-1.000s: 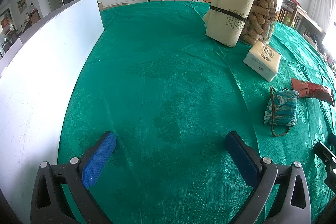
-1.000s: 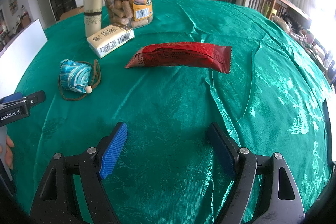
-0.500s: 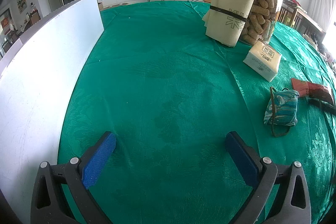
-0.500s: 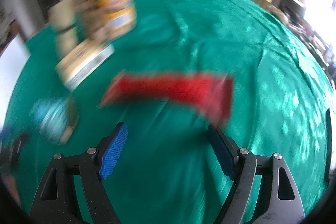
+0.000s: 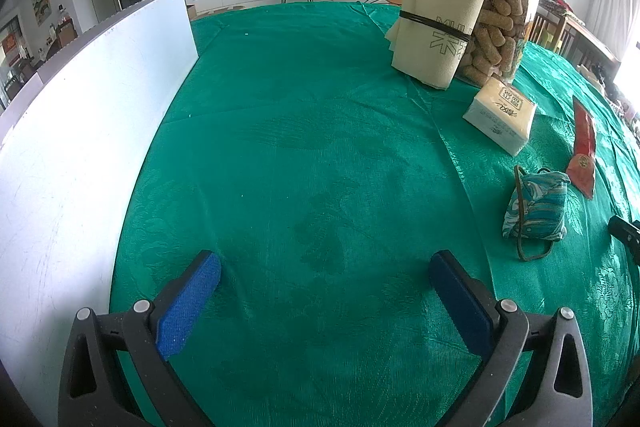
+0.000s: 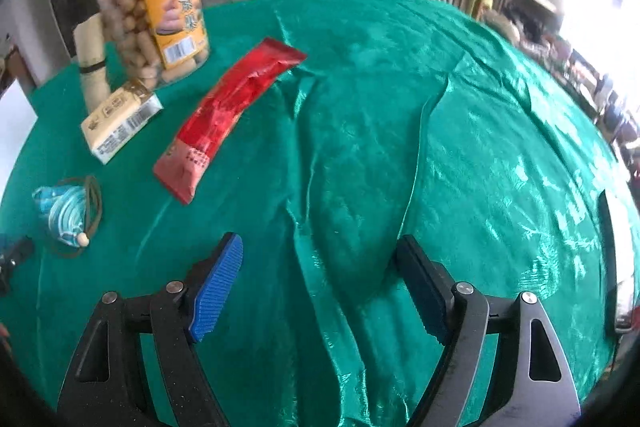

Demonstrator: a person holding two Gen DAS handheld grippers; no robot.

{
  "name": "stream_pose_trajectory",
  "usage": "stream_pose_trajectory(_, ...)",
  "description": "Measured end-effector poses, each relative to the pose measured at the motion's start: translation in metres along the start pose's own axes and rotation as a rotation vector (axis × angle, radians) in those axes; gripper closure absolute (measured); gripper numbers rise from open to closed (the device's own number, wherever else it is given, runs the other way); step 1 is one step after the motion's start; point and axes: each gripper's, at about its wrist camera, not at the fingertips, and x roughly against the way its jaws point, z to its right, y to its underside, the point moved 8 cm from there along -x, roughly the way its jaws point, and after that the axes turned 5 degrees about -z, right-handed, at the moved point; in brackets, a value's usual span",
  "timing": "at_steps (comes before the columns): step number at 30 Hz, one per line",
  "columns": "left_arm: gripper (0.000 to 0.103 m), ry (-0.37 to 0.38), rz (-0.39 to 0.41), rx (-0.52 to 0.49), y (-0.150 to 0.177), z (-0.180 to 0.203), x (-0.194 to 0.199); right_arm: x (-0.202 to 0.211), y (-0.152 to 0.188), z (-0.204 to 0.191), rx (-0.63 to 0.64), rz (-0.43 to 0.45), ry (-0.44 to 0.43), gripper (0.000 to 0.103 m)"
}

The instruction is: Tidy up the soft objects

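White and flat, a tall upright board stands along the left edge of the shiny green damask tablecloth in front of you. Your left gripper hangs over bare cloth with its blue-padded jaws spread wide and nothing between them. Further right, a cream paper-wrapped bundle bound with a black band leans against a clear plastic jar of tan finger biscuits, and just in front lies a pale yellow rectangular tissue pack. Nearer you sits the small teal and blue patterned fabric pouch, puffy and creased, with a brown cord looped around it and a pale bead on the cord. Just beyond it lies a long red foil snack packet, crinkled, lying at an angle on the cloth. Your right gripper is also wide open and empty, over rumpled cloth, well apart from the pouch and the packet.
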Motion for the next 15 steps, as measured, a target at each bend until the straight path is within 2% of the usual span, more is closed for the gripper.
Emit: stream_pose_trajectory(15, 0.0, 0.0, 0.0, 0.0, 0.0, -0.0005, -0.0004, -0.0009, -0.0031, 0.0013, -0.005, 0.024, -0.002, 0.02)
